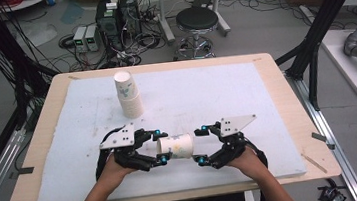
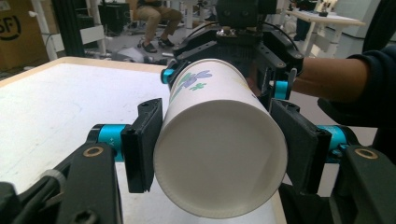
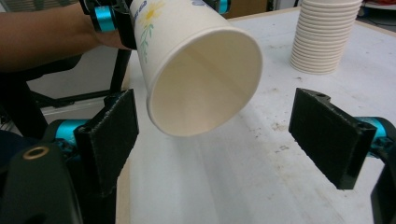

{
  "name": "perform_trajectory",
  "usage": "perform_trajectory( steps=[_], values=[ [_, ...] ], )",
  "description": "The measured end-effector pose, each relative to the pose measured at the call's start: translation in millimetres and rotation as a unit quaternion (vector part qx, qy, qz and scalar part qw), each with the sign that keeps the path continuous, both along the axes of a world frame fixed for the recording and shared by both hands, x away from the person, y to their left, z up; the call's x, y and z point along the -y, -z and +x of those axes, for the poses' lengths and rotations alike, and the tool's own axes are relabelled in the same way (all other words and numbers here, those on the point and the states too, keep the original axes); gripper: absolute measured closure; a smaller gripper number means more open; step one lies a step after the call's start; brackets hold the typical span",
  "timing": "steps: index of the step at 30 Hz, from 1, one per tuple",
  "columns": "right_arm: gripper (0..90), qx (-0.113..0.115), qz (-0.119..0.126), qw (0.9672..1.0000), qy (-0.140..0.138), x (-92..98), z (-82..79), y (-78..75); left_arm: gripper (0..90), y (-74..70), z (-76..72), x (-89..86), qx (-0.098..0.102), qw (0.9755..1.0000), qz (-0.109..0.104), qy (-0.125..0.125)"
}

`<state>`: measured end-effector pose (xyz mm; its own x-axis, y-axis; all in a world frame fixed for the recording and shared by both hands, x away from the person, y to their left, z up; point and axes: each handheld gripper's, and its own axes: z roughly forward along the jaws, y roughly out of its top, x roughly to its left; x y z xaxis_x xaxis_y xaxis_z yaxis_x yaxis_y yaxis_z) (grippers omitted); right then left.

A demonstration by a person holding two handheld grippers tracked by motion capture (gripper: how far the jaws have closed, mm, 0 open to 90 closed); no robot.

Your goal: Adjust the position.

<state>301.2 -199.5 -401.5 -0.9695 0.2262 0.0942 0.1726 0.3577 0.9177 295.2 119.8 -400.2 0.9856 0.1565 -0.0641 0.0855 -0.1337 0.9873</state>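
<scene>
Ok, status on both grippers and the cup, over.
Left gripper shut on cup, cup lying level, mouth toward the right. Right gripper open at the mouth, pads off it. Cup stack stands apart at the back; nothing in the way.

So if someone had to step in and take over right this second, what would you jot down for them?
Left claw: shut on the paper cup, gripping its base end; the cup lies sideways above the table, its open mouth toward the right claw.
Right claw: open, jaws either side of the cup's mouth, not touching it.
Stack of cups: upright at the back left of the white mat.
Done: one cup is held apart from the stack.
Left: probably the right claw takes the cup at the rim; where it goes next is not shown.
</scene>
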Motion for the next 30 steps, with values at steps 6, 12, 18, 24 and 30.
perform_trajectory(
  steps=[6,12,18,24,30],
  values=[
    [16.1,0.001,-0.002,0.9999,-0.014,-5.5,-2.5,0.0,37.2,-1.8,-1.1,2.0,-0.003,0.9997,-0.017,0.016],
    [19.3,-0.001,0.009,0.9994,-0.034,-9.4,-2.1,0.5,37.2,-1.5,-1.7,4.8,-0.003,0.9992,-0.028,0.029],
    [27.4,0.005,0.026,0.9982,-0.054,-8.7,-2.4,-0.8,37.1,-0.1,-2.1,4.1,0.004,0.9985,-0.043,0.034],
    [30.2,0.003,0.039,0.9974,-0.061,-7.5,-2.8,-1.9,37.1,2.7,-2.0,3.5,0.0,0.9974,-0.061,0.039],
    [32.5,-0.002,0.049,0.997,-0.061,-6.1,-3.2,-2.9,37.0,4.9,-0.9,2.9,-0.006,0.9964,-0.075,0.039]
  ],
)
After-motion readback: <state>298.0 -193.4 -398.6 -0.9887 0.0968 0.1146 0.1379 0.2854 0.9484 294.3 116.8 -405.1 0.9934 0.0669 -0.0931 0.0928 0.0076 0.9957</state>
